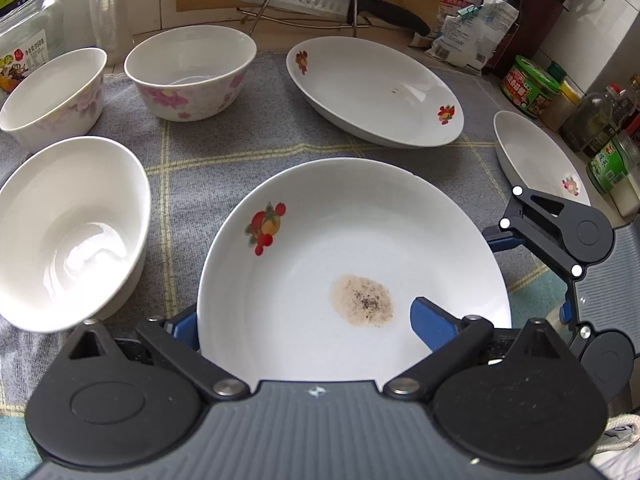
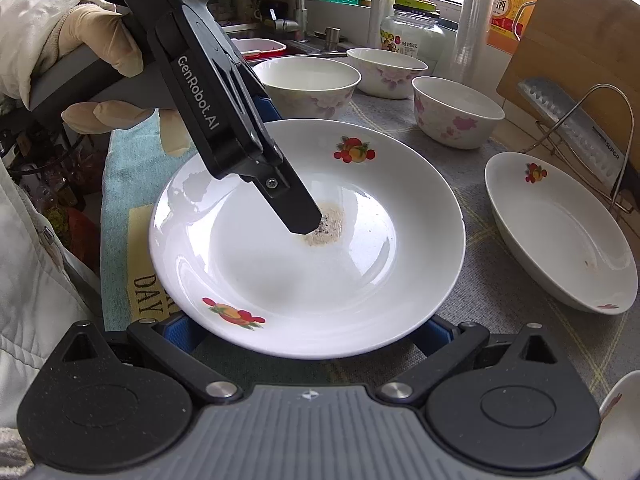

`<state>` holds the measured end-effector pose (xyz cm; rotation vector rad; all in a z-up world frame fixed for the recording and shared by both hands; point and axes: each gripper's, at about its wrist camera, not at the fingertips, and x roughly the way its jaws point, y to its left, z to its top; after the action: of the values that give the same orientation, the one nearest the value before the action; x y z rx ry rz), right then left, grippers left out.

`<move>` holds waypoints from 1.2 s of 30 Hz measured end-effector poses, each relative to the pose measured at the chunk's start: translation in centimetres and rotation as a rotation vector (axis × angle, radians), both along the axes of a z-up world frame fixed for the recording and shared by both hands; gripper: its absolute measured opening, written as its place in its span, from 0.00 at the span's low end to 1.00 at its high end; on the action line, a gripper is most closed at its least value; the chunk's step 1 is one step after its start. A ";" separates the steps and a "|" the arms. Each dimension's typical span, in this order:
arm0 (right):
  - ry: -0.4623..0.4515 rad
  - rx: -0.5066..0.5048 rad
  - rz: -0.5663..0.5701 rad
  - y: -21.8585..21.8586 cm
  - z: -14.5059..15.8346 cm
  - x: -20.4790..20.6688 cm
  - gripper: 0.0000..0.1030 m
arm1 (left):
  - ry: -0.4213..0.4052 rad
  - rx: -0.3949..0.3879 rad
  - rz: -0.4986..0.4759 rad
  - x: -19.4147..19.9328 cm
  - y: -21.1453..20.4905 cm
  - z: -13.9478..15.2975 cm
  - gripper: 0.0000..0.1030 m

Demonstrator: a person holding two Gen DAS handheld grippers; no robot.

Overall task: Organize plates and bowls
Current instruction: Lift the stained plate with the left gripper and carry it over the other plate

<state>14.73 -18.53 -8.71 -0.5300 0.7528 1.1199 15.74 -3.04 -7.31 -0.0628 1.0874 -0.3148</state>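
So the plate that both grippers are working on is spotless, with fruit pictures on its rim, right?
Not spotless. The plate carries a brownish speckled stain in its middle; the left wrist view shows it plainly. The fruit pictures on the rim are there, as you say.
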 end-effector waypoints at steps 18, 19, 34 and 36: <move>-0.003 -0.007 -0.131 -3.7 1.9 -1.2 1.00 | -0.039 0.002 -0.135 0.9 -4.2 1.8 0.97; -0.004 -0.006 -0.140 -4.0 2.0 -1.3 1.00 | -0.041 0.003 -0.144 1.0 -4.5 1.9 0.97; -0.037 -0.009 -0.325 -10.8 3.6 -1.7 1.00 | -0.090 -0.003 -0.328 3.6 -12.4 3.5 0.97; -0.040 -0.012 -0.351 -11.8 3.8 -1.6 1.00 | -0.095 -0.002 -0.355 4.1 -13.7 3.5 0.97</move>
<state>13.12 -30.33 -4.95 -0.4094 0.7838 0.7776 19.82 -16.74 -3.80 0.1442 1.0013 -0.6312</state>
